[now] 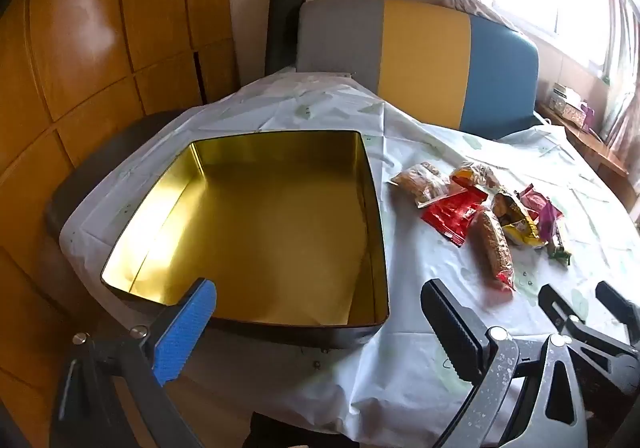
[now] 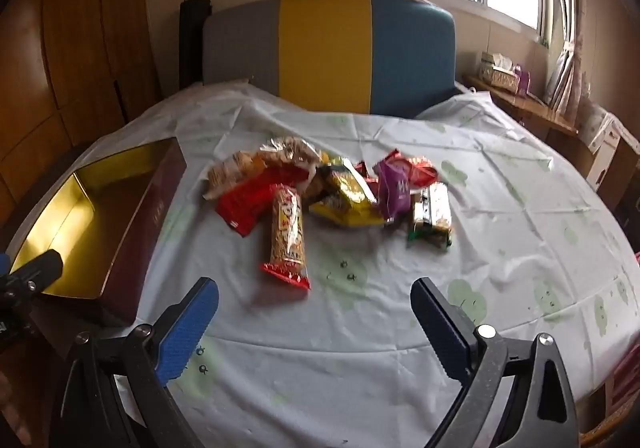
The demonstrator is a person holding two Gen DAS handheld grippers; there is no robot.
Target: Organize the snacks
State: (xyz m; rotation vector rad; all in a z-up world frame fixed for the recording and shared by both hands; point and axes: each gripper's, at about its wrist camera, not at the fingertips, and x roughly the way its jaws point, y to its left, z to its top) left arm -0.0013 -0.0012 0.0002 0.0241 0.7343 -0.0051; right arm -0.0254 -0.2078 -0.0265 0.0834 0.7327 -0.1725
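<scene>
Right wrist view shows you the snacks [image 2: 332, 192] heaped in a loose pile mid-table on the cloth [image 2: 400, 328], with one long packet [image 2: 287, 232] lying nearest you, its red end pointing your way. Your right gripper [image 2: 314, 322] hangs above the cloth just short of that packet, jaws spread wide with nothing between them. Left of the pile sits the tin [image 2: 132, 232], gold inside and dark red outside, apart from the snacks. In the left wrist view your left gripper [image 1: 320, 328] hovers over the tin's [image 1: 376, 208] near edge, jaws also wide and holding nothing; the snacks [image 1: 488, 208] lie to the tin's right. Behind the table stands a grey, yellow and blue headboard [image 2: 328, 52].
</scene>
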